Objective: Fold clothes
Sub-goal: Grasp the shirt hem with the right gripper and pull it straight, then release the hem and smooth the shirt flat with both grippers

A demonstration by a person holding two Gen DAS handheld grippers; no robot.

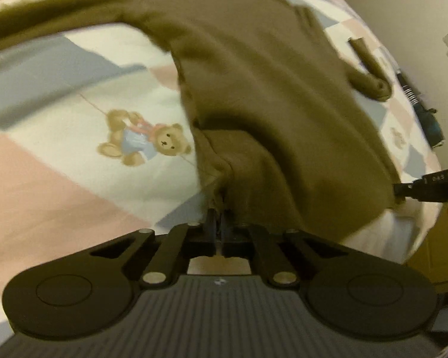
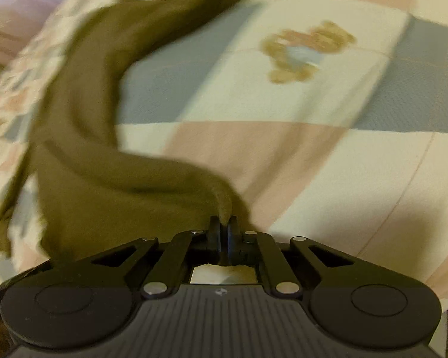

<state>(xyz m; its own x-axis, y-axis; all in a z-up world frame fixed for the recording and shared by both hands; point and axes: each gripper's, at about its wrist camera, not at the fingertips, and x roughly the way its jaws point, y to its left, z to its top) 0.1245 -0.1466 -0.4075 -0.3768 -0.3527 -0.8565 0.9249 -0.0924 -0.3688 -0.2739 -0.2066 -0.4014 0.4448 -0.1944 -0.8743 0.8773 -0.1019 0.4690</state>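
Gripping an olive-brown garment [image 1: 254, 89] at two points above a patchwork bear-print quilt [image 1: 59, 179]: left gripper [image 1: 219, 217] clamped narrow on a bunched hem, right gripper [image 2: 224, 223] pinched tight on what may be a sleeve end, though blurred. Risking a slipped pinch or a crooked fold if pulled unevenly across the soft bedding.

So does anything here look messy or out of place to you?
Nothing damaged or spilled. The brown garment lies crooked across the bear-print quilt, one sleeve bunched, which fits mid-fold. Both tools, left and right, pinch its fabric.
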